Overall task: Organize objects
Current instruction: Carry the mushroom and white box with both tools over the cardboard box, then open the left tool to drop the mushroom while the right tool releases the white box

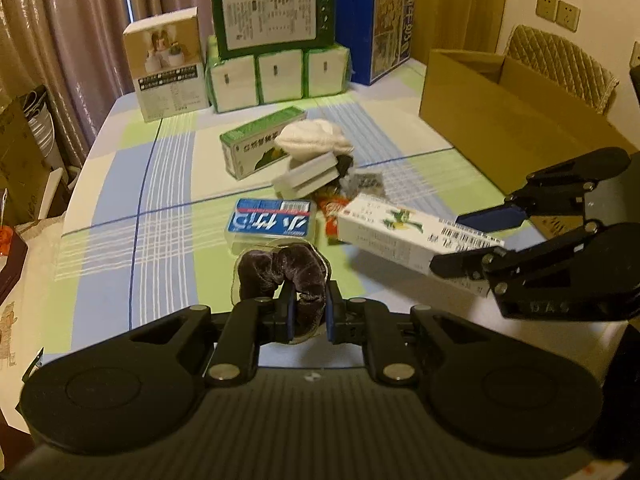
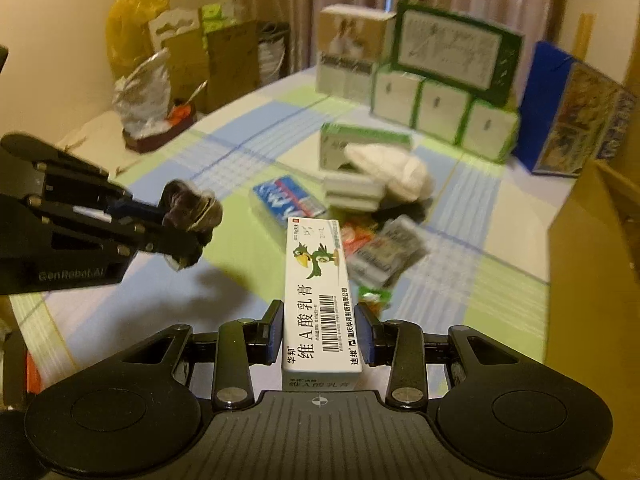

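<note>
The table [image 1: 120, 184] fills both views, its checked cloth busy with a pile of small things at mid-frame, and an open cardboard box [image 1: 480, 92] sits at the upper right of the left wrist view (likely where things are meant to go, though that is my guess).

The white ointment carton [image 2: 318, 300] runs up the centre of the right wrist view, clamped at its near end by the right gripper [image 2: 320, 334]. Only that end is pinched, so the long free end could swing or slip out if it is carried fast.

The dark velvet scrunchie [image 1: 280, 276] sits low centre in the left view, the left gripper [image 1: 310, 314] closed on one fold of it. Soft cloth like that may slide free, or the two loads may bump, being near each other.
</note>
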Demonstrator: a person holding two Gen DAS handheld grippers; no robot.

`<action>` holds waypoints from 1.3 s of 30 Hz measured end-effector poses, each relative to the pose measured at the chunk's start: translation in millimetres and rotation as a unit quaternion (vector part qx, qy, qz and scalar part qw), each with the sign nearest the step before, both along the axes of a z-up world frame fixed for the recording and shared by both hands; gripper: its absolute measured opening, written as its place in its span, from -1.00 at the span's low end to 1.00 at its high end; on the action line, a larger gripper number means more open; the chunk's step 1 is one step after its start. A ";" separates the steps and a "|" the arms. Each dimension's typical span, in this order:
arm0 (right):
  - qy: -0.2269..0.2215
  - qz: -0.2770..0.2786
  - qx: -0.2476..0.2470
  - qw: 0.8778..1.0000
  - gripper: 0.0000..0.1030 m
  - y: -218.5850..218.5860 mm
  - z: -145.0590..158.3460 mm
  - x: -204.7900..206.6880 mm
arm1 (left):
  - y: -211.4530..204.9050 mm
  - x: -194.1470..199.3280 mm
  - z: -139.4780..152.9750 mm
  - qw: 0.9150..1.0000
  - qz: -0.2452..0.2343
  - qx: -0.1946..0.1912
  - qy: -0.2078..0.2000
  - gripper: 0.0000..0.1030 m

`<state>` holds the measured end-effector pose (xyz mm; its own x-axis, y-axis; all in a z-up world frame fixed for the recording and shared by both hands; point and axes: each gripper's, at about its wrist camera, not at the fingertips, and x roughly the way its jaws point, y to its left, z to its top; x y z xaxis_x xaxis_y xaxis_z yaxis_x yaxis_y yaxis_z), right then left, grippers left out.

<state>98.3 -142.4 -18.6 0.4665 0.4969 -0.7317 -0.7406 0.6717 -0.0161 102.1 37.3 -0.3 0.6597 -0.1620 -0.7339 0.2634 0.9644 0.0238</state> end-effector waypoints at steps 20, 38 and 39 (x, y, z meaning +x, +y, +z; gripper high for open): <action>-0.061 -0.257 0.041 0.964 -0.33 -230.8 103.6 53.0 | -205.1 46.4 77.4 0.988 -0.139 -0.060 -0.039 -0.79; -0.005 -0.304 0.058 0.951 -0.32 -302.1 62.3 80.6 | -306.1 92.9 49.0 0.981 -0.187 -0.017 -0.038 -0.31; -0.003 -0.303 0.058 0.951 -0.32 -300.8 60.6 81.7 | -303.5 92.0 49.7 0.982 -0.183 -0.016 -0.040 -0.30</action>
<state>180.0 -443.2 42.0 0.6966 0.2123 -0.6853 -0.2162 0.9729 0.0816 194.1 -266.2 49.4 0.6081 -0.4208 -0.6732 0.5908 0.8063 0.0297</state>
